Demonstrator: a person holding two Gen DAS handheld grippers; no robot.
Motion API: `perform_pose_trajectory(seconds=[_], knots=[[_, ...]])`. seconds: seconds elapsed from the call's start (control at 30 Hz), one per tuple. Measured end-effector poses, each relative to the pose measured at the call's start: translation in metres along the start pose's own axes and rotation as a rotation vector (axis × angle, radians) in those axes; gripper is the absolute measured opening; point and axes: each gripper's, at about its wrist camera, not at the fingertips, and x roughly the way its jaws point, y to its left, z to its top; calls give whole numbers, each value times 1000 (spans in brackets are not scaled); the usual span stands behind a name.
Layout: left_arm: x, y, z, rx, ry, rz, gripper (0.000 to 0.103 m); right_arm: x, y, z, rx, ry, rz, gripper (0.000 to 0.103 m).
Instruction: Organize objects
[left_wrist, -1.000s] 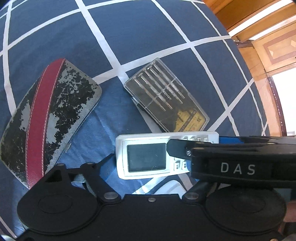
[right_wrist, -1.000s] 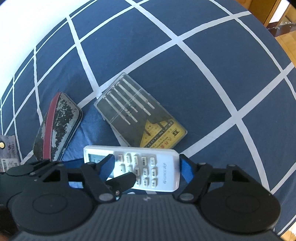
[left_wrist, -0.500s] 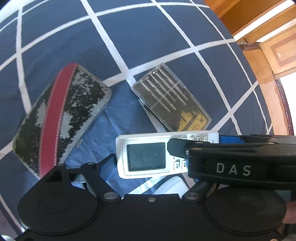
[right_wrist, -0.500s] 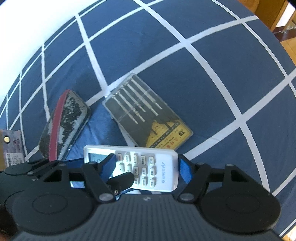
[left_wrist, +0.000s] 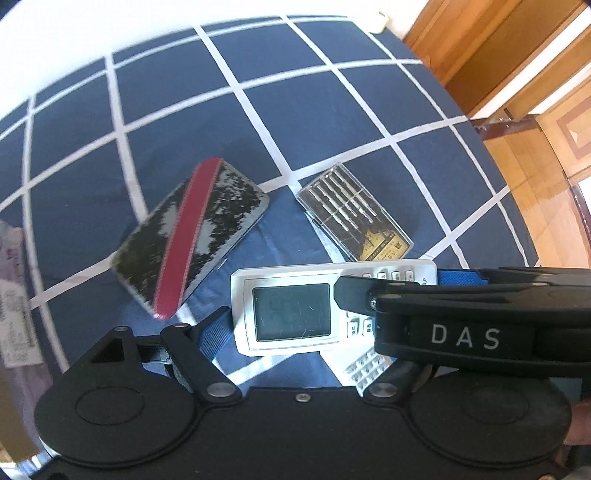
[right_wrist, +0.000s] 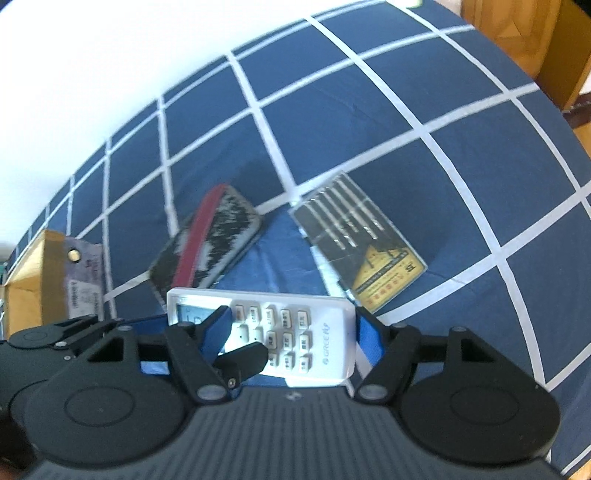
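Both grippers, left and right, clamp one remote above the cloth, mid-carry; next it needs a resting spot.

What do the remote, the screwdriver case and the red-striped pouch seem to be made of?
Remote: matte white hard plastic, with moulded buttons and a glossy grey screen.
Screwdriver case: clear, glossy rigid plastic; the metal shafts and a yellow card show through the lid.
Red-striped pouch: probably faux leather, its black coating flaking off a grey backing, with a stitched red band.
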Motion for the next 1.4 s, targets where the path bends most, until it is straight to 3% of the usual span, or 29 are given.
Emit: perform_pose_trajectory(seconds=[0.7,1.4], knots=[[-94,28,-68,-28,-129,78,81,-63,70,-68,-100,-112,80,71],[-175,172,-139,-116,-184,139,81,-50,232,-130,-197,-119,139,71]])
